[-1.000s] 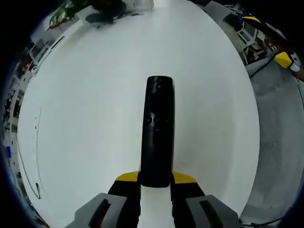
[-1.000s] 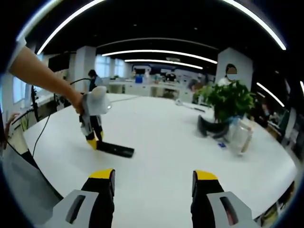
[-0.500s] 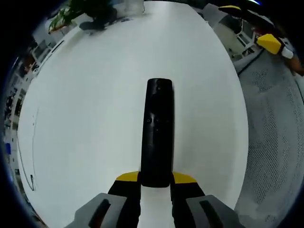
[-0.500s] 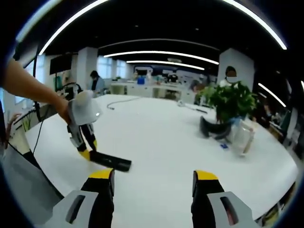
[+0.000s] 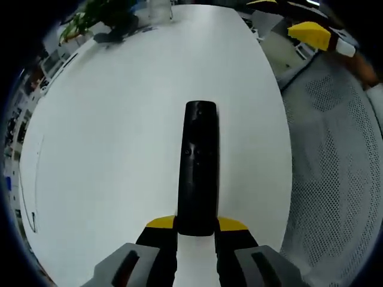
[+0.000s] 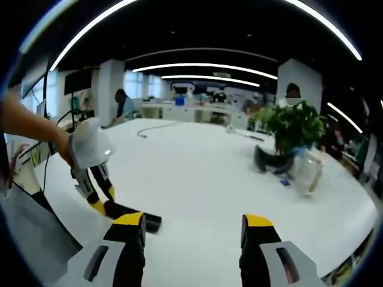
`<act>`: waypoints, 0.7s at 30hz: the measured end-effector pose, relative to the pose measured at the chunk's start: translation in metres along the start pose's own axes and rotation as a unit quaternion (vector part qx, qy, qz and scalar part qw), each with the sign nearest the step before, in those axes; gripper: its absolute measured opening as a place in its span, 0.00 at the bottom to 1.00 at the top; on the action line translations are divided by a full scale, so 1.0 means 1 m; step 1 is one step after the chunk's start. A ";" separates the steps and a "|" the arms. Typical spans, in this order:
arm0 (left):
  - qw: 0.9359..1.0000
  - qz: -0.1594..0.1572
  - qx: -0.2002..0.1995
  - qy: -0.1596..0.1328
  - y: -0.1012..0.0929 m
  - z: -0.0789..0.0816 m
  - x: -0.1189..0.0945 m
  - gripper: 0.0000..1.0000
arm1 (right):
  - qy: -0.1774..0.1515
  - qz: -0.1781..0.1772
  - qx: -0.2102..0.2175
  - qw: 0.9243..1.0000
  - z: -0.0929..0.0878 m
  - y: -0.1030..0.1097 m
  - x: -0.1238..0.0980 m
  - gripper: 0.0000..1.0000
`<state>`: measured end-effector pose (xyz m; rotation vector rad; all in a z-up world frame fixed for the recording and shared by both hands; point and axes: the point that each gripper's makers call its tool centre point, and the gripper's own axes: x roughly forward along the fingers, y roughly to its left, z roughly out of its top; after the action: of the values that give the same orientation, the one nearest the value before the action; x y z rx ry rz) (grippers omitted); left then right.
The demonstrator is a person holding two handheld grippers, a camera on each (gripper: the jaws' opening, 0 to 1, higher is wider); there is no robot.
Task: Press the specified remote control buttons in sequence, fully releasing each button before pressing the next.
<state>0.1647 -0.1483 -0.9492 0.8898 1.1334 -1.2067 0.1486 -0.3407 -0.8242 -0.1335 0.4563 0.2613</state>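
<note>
Remote (image 5: 198, 167): a slim black bar, matte, with small buttons near mid-length, clamped at its near end between the jaws of the left gripper (image 5: 196, 230). Its long axis runs straight away from those yellow-tipped fingers (image 5: 160, 223), over the smooth white table (image 5: 108, 149). In the right gripper view the remote (image 6: 133, 216) lies to the left of the right gripper (image 6: 194, 222), whose jaws stand apart and hold nothing. That free gripper would likely do the pressing.

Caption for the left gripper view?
Left gripper clamps a long black remote control above a white table.
</note>
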 end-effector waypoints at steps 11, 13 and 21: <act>1.000 0.004 0.015 0.002 -0.030 -0.002 0.003 0.22 | -0.011 -0.001 0.018 1.000 0.003 -0.003 -0.003 0.55; 1.000 0.009 0.022 0.001 -0.034 -0.003 0.003 0.22 | -0.010 0.001 0.021 1.000 0.003 -0.003 -0.003 0.53; 0.999 0.021 0.027 -0.002 -0.054 -0.004 0.005 0.22 | -0.008 0.016 0.028 0.999 0.003 0.002 -0.003 0.49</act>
<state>0.1103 -0.1547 -0.9517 0.9475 1.0784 -1.2088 0.1462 -0.3393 -0.8204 -0.0699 0.4505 0.2811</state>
